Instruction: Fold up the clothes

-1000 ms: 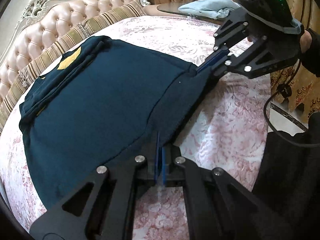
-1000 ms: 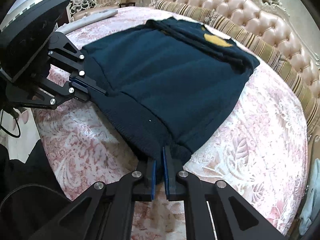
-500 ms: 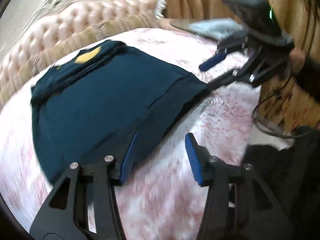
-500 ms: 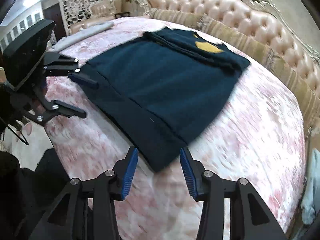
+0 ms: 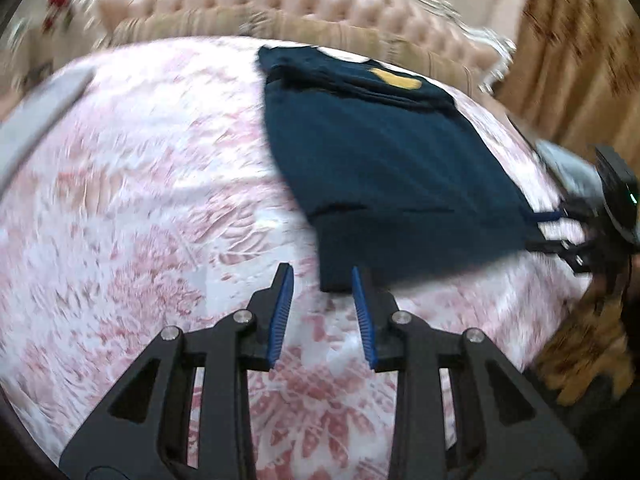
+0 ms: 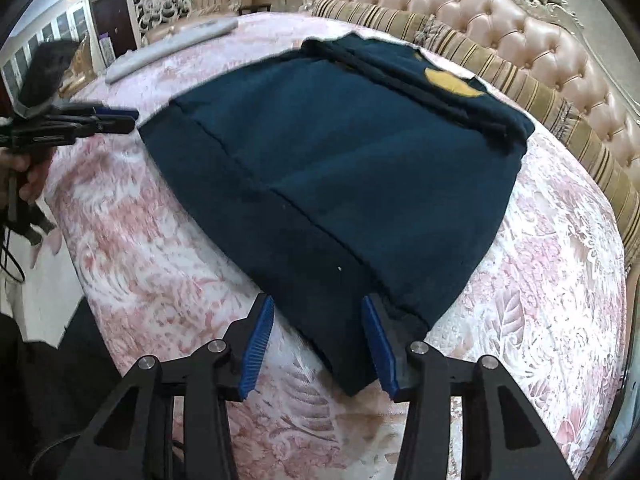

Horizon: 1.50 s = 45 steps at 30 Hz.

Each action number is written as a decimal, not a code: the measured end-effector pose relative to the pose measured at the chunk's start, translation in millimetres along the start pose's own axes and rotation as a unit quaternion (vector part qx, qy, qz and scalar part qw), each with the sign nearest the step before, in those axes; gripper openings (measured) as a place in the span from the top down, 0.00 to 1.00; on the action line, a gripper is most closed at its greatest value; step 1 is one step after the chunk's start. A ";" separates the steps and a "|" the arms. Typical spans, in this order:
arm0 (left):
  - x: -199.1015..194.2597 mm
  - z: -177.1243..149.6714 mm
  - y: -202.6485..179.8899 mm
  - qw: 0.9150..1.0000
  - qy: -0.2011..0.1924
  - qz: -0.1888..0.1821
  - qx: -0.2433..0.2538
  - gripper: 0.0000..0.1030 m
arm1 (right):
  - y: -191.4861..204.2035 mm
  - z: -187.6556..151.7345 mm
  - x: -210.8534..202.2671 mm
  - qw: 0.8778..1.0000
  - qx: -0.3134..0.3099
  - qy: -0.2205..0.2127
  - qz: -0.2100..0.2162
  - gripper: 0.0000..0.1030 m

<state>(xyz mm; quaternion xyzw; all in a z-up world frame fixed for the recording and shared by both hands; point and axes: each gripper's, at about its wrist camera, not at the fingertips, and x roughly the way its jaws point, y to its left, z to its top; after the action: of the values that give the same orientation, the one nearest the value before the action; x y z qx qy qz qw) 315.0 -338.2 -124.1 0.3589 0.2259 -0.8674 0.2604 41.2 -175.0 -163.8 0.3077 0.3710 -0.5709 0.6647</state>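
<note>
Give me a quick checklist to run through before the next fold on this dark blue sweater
1. Left gripper open: ok, jaws apart, nothing held.
2. Right gripper open: ok, jaws apart around the hem corner, not closed on it.
3. Sweater lying flat on the bedspread: ok, the body looks smooth.
4. Sleeves tucked in: ok, folded across the top by the yellow patch.
5. Hem corners free to grab: ok, both exposed.
6. Underside free of bunching: cannot tell, hidden.
</note>
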 end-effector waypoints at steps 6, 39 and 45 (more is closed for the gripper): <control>13.3 5.9 5.5 1.000 0.005 -0.019 -0.019 0.67 | -14.9 2.7 -1.9 0.999 0.028 -0.013 -0.016 0.51; 27.1 20.8 -11.8 0.985 0.051 0.163 -0.005 0.61 | 6.4 -3.7 11.5 0.997 0.038 -0.004 -0.060 0.14; 23.3 22.8 -9.2 0.985 0.048 0.165 -0.002 0.61 | 6.9 -4.6 5.6 0.995 0.068 -0.014 -0.072 0.13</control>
<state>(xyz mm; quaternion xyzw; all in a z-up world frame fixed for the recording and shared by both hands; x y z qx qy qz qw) 283.7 -351.1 -124.9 0.4323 0.1775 -0.7936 0.3896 47.8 -173.0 -171.1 0.3172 0.3431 -0.6451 0.6045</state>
